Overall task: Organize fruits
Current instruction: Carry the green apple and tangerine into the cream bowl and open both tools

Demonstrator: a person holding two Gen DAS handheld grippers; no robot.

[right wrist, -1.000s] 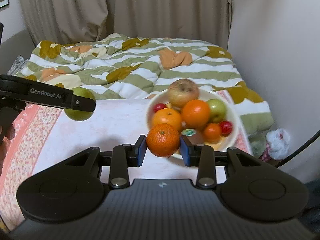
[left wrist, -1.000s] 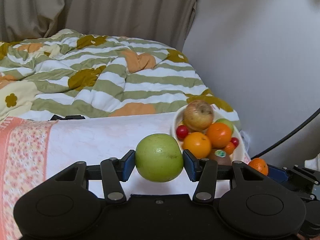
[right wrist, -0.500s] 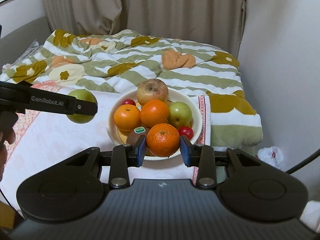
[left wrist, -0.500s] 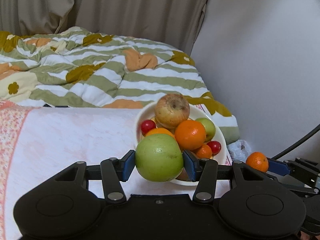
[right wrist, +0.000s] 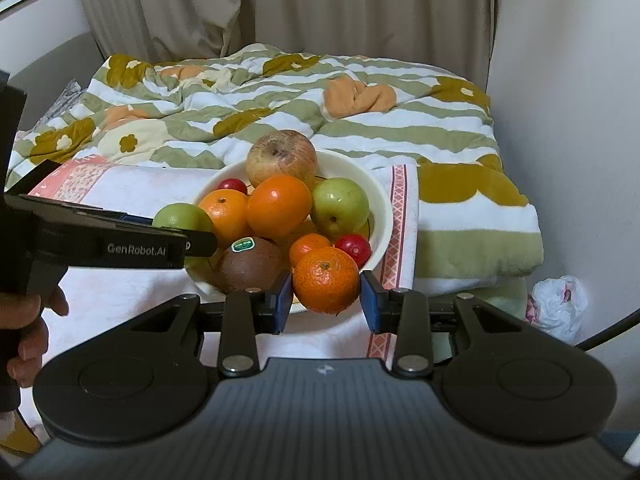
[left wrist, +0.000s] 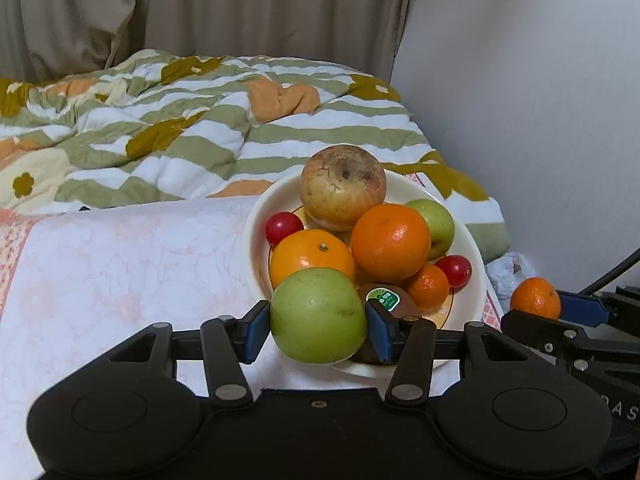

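So the left gripper (left wrist: 318,326) has a green apple (left wrist: 318,322) pinched between its blue pads, and its jaws have just been easing open a touch, though the apple still sits between them with both pads against it. It hangs over the near rim of the cream bowl (left wrist: 474,258), which is already piled up: straight ahead of the left tongs there's an orange (left wrist: 312,254) right behind the held apple, a second orange (left wrist: 390,242) beyond and to the right, a big blotchy apple (left wrist: 343,188) on top at the back, another green apple (left wrist: 436,222), two small red fruits, a little mandarin and a kiwi with a sticker (left wrist: 386,300) pressed in just right of the apple. Not much free room in there. The right gripper (right wrist: 326,294) is clamped on a mandarin (right wrist: 326,278), held over the bowl's near right edge, with the kiwi just to its left. The bowl sits on a pale cloth (left wrist: 120,272) with a striped floral duvet (left wrist: 200,120) behind, curtains beyond that, and a plastic bag (right wrist: 558,306) on the floor to the right.
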